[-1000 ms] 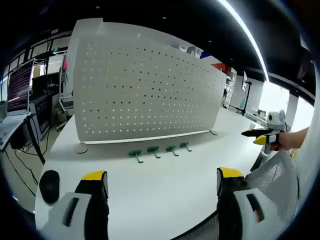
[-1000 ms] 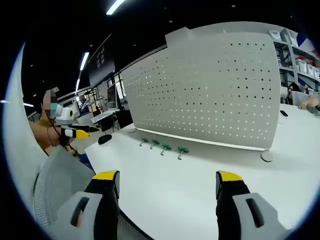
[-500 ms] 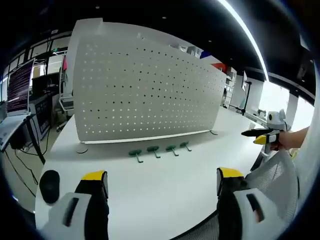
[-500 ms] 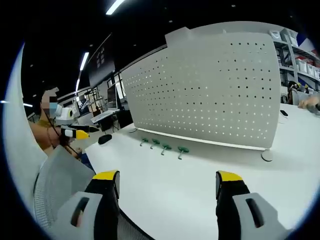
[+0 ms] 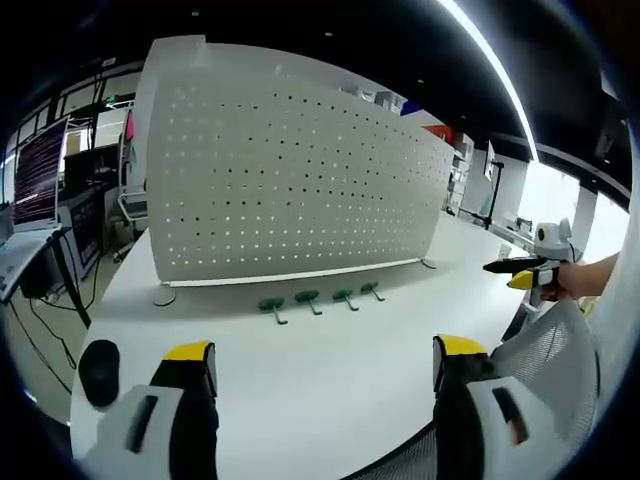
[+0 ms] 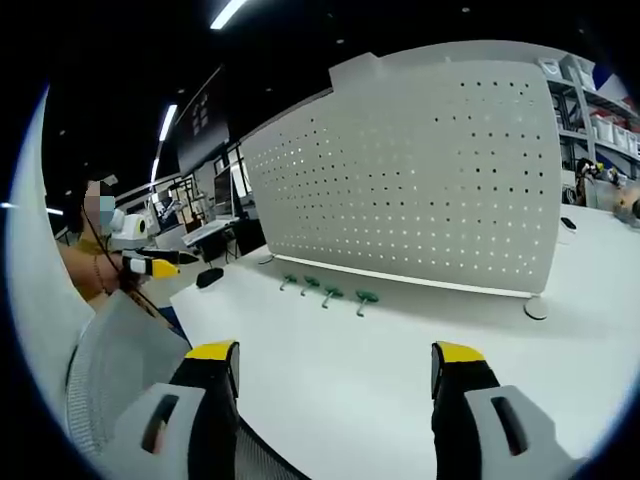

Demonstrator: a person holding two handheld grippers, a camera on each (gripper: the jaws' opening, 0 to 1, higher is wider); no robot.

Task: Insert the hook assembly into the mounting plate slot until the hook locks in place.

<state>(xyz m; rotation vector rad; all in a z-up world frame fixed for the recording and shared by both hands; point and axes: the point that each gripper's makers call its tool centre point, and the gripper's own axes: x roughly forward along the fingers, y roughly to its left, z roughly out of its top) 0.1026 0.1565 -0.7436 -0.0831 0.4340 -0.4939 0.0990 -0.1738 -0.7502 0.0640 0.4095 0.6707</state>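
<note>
Green hooks point(image 5: 320, 301) in a row along upright pegboard point(image 5: 290, 180), stems toward camera, both tools point(image 5: 315, 385) point(image 6: 335, 385) gaping, empty.

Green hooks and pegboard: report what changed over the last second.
Nothing visibly changed. The four green hooks lie in a row on the white table in front of the upright pegboard, as before. The left claw and right claw stay open and empty, back from the hooks. Only the right gripper view shifted very slightly.

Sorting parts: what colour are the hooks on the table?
Green; the hooks show best in the left gripper view.
</note>
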